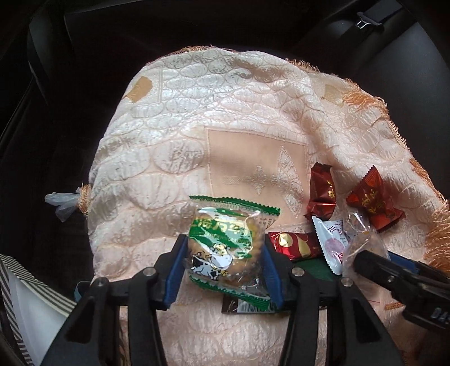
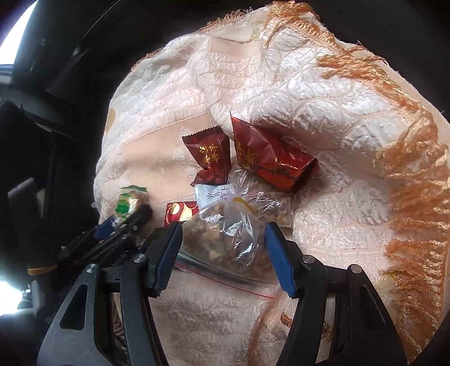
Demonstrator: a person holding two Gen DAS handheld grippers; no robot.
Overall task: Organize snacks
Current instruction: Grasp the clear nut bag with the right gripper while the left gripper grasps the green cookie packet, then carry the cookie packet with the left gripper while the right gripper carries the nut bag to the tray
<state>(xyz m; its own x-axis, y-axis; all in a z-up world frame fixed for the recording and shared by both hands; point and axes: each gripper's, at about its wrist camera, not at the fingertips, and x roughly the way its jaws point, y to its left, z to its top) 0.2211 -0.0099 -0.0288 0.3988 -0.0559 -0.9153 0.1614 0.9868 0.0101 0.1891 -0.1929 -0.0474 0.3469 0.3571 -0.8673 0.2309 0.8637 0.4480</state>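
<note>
My left gripper [image 1: 222, 263] is shut on a green snack packet with a cartoon cow [image 1: 225, 247], held between the blue pads above a cream quilted cloth [image 1: 182, 140]. My right gripper [image 2: 223, 253] has its blue pads on both sides of a clear bag of brown snack pieces [image 2: 225, 236]; it looks closed on the bag. Two dark red packets [image 2: 209, 157] [image 2: 270, 157], a white packet [image 2: 209, 194] and a shiny red-gold packet [image 2: 181, 211] lie just beyond. The green packet also shows in the right wrist view [image 2: 126, 204].
The cloth has an orange fringe [image 2: 407, 197] and drapes over a mound inside a dark car interior. A striped box [image 1: 25, 295] stands at lower left. A seat belt buckle [image 1: 365, 21] is at the top right. A barcode wrapper [image 1: 247, 305] lies under the green packet.
</note>
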